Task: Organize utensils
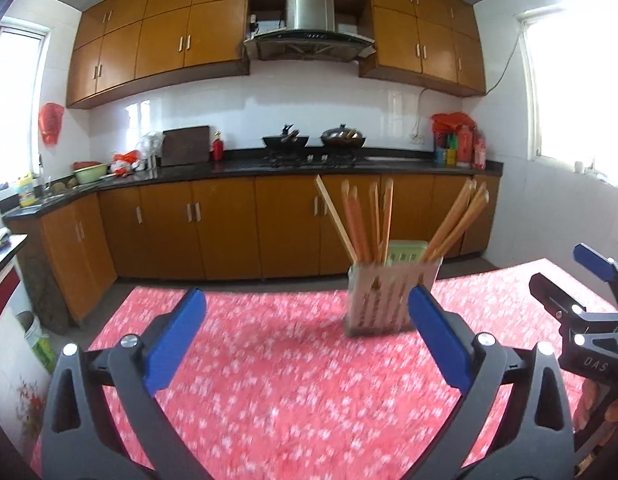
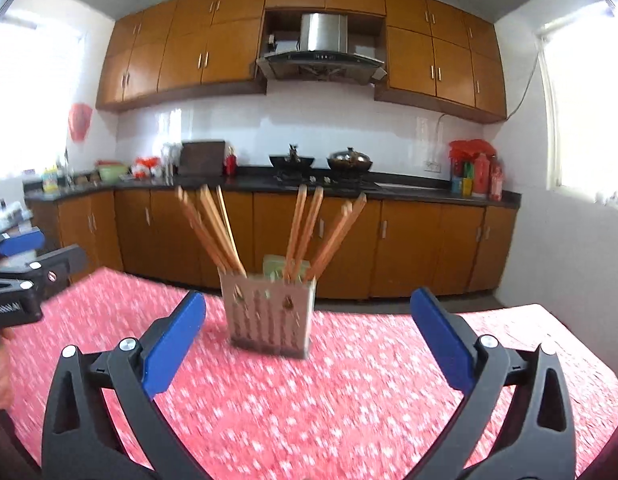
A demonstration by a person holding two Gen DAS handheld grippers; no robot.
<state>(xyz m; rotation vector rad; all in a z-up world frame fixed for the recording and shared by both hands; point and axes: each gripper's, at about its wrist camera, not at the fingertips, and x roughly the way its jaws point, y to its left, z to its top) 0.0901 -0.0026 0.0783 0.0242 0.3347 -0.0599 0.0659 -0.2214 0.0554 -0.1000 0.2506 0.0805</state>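
A pale slotted utensil holder [image 1: 391,300] [image 2: 269,314] stands upright on the red flowered tablecloth [image 1: 289,380] [image 2: 329,392]. Several wooden chopsticks [image 1: 369,220] [image 2: 213,228] lean out of it in two bunches, left and right. A green part [image 1: 407,250] [image 2: 277,266] shows behind its top edge. My left gripper [image 1: 307,304] hovers over the cloth, open and empty, the holder just ahead beside its right finger. My right gripper [image 2: 307,308] is open and empty too, the holder ahead between its blue pads [image 2: 177,344]. Each gripper shows at the edge of the other's view [image 1: 589,304] [image 2: 25,276].
Beyond the table's far edge runs a dark kitchen counter [image 1: 309,168] [image 2: 389,190] with brown cabinets, two woks [image 1: 343,138] on the stove, bottles at its right end [image 2: 477,176] and a sink at the left. A white bucket [image 1: 33,328] stands on the floor left of the table.
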